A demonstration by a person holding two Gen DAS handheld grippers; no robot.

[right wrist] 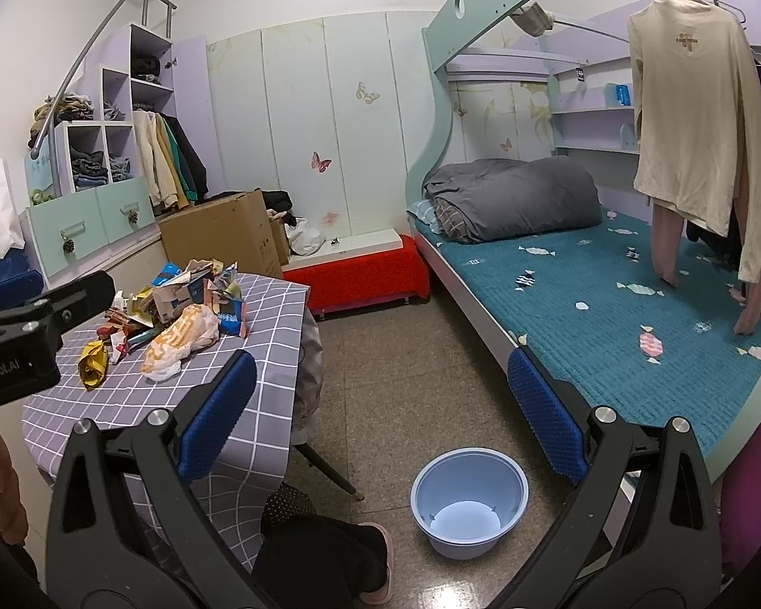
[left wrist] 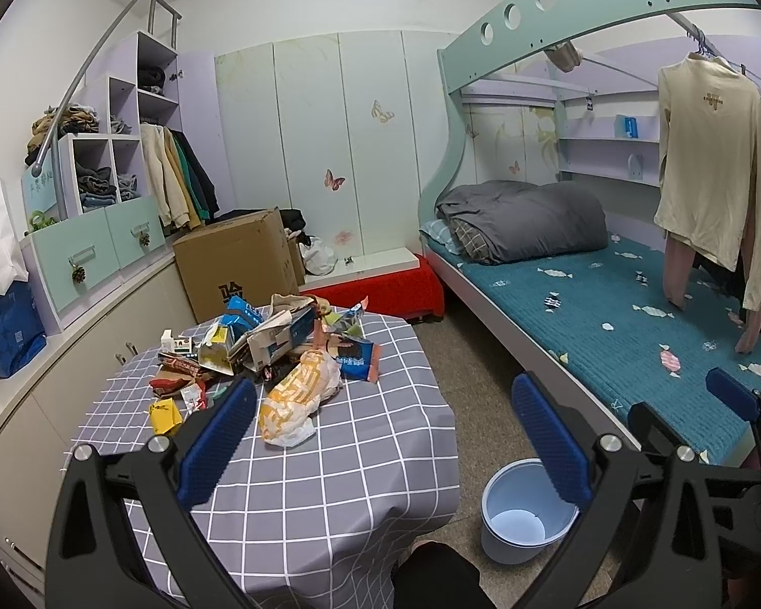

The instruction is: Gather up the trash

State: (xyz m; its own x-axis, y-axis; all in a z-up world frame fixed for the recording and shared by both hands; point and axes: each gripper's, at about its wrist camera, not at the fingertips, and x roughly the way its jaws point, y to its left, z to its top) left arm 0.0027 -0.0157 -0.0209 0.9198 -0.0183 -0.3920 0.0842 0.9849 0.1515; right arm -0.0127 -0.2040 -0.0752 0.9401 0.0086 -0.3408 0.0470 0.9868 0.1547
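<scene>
A heap of trash (left wrist: 258,340) lies on the far half of a table with a grey checked cloth (left wrist: 330,457): torn boxes, snack wrappers, a yellow-and-white plastic bag (left wrist: 297,396) and a crumpled yellow wrapper (left wrist: 165,413). The heap also shows in the right wrist view (right wrist: 172,314). A light blue bin (left wrist: 525,512) stands empty on the floor right of the table, also in the right wrist view (right wrist: 469,500). My left gripper (left wrist: 385,406) is open and empty above the table's near right part. My right gripper (right wrist: 380,380) is open and empty above the floor and bin.
A bed with a teal cover (left wrist: 609,314) runs along the right, clothes (left wrist: 710,162) hanging over it. A cardboard box (left wrist: 238,259) and a red-covered bench (left wrist: 380,289) stand behind the table. Cabinets line the left wall. The person's leg and slipper (right wrist: 330,558) are by the table.
</scene>
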